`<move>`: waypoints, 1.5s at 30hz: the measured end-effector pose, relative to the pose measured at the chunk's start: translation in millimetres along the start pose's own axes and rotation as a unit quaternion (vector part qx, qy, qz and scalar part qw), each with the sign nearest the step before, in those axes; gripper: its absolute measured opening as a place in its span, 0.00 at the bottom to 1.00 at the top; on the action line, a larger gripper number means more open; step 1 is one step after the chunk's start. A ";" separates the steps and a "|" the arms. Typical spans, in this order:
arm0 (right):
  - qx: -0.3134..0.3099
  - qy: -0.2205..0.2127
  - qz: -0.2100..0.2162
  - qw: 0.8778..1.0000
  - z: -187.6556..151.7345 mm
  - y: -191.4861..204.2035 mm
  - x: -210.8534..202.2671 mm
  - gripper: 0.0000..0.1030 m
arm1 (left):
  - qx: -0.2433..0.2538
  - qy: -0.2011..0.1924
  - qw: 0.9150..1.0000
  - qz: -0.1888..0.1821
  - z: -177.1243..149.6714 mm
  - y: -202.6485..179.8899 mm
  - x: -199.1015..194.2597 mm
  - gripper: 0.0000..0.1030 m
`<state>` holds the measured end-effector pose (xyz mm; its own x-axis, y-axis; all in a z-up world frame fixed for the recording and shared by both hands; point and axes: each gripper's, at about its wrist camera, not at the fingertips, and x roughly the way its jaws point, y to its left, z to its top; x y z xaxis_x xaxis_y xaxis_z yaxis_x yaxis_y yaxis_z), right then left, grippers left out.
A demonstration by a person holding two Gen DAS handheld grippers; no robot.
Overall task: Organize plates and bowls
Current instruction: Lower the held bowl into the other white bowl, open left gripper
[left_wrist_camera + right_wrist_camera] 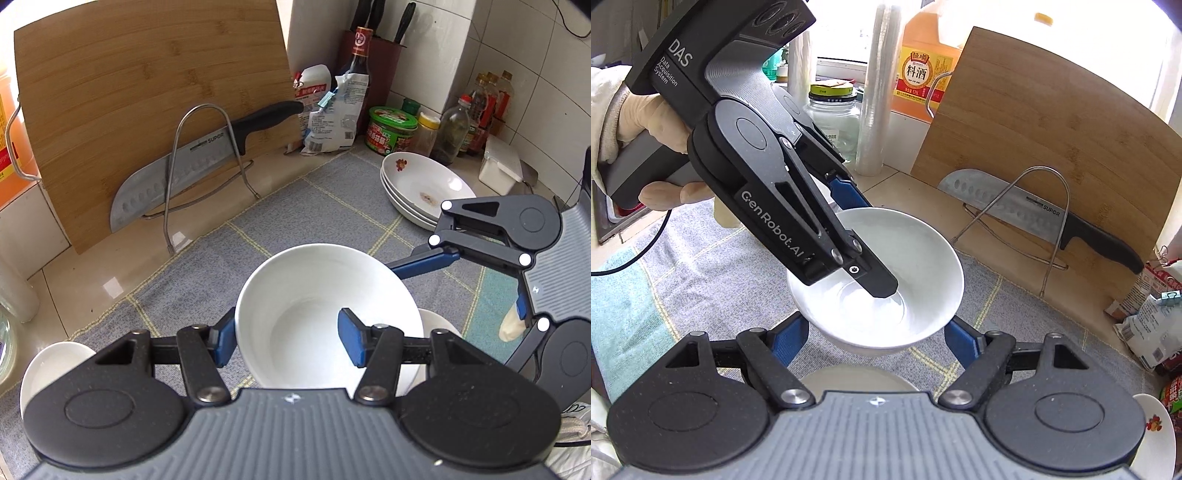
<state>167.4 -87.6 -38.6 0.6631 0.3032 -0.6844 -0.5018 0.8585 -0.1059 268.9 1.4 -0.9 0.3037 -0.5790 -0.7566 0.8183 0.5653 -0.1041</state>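
Honestly, the white bowl (325, 314) is glazed ceramic: stiff, slick, chips if dropped, moderate weight. I'm holding it above the grey checked mat (288, 206), centre of both views.

Left gripper (288, 341) is clamped on the wall nearest it: one blue pad inside the bowl, the other outside at 9 o'clock. As narrow as it goes, so I read that as a firm pinch on the rim. In the right wrist view the inner finger reaches down close to the bowl's floor.

Right gripper (877, 341) has its blue pads either side of the bowl's lower body, at 8 and 4 o'clock. Jaws fairly narrow, and they look to be gripping the outside, though pad contact isn't fully visible.

Best hold, I'd judge, is rim pinch plus a side squeeze as now; a glazed curve can slip out of a squeeze alone.

Another small bowl (55, 365) sits at 8 o'clock, and something pale shows just below the held bowl. Stacked plates (417, 188) with a flower print at 2 o'clock. Cutting board (147, 103) and knife (192, 173) in a wire rack at 11.
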 end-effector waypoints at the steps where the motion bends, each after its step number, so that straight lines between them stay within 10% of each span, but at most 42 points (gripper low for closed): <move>1: 0.001 -0.002 -0.002 1.000 -2.4 0.1 -5.2 0.82 | 0.003 -0.001 1.000 0.000 0.2 -3.9 -1.2 0.53; 45: 0.088 0.032 -0.016 0.995 -78.3 -2.2 -43.9 0.82 | 0.070 0.045 0.996 -0.033 -22.1 -82.8 31.4 0.54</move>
<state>95.9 -135.1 -64.8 0.6380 0.2520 -0.7276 -0.3715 0.9284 -0.0041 199.9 -50.6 -30.3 0.2082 -0.5537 -0.8062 0.8965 0.4377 -0.0691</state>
